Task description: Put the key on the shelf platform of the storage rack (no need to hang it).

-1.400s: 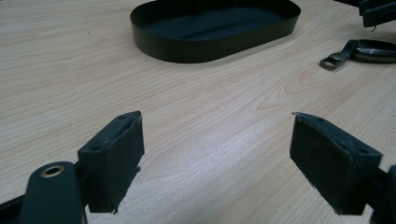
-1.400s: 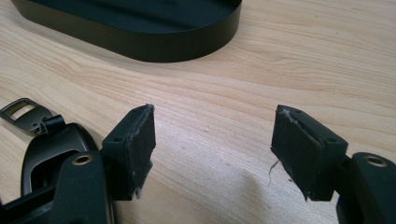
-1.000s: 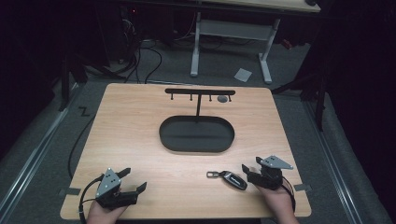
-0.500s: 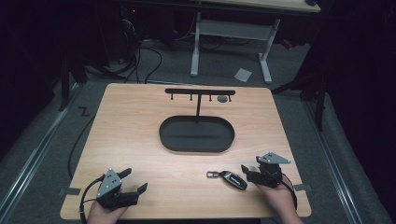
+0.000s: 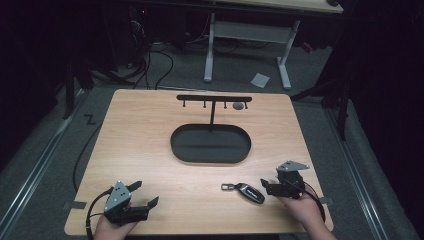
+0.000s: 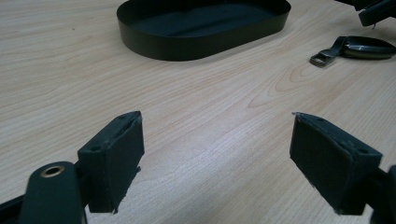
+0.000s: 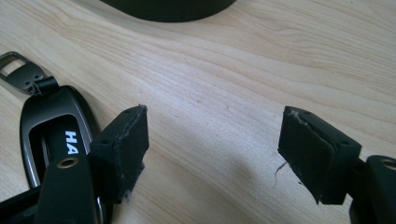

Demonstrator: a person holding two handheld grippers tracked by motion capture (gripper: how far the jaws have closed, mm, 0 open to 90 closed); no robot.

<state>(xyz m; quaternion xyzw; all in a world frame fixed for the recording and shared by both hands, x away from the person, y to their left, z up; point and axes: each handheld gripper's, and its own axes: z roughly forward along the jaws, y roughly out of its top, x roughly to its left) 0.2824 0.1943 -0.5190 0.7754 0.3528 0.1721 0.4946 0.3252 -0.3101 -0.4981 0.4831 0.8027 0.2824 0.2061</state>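
Observation:
A black key fob (image 5: 249, 193) with a metal loop lies on the wooden table (image 5: 150, 130) near the front right. My right gripper (image 5: 265, 186) sits just right of the fob and points at it. Its jaws have just been opening and hold nothing. In the right gripper view the gripper (image 7: 215, 135) spans bare wood, and the key fob (image 7: 49, 133) lies beside and under its left jaw. My left gripper (image 5: 146, 193) rests open at the front left. In the left gripper view the gripper (image 6: 217, 135) is empty, with the key fob (image 6: 366, 46) far off.
A black oval tray (image 5: 210, 157) lies mid-table; its wall (image 6: 201, 44) faces the left gripper and its edge (image 7: 173, 9) shows ahead of the right one. Behind it stands a black T-shaped hook rack (image 5: 214, 98) with a small grey round thing (image 5: 238, 106) on it.
The right gripper has shifted only slightly beside the key fob. The fob and the left gripper have kept still.

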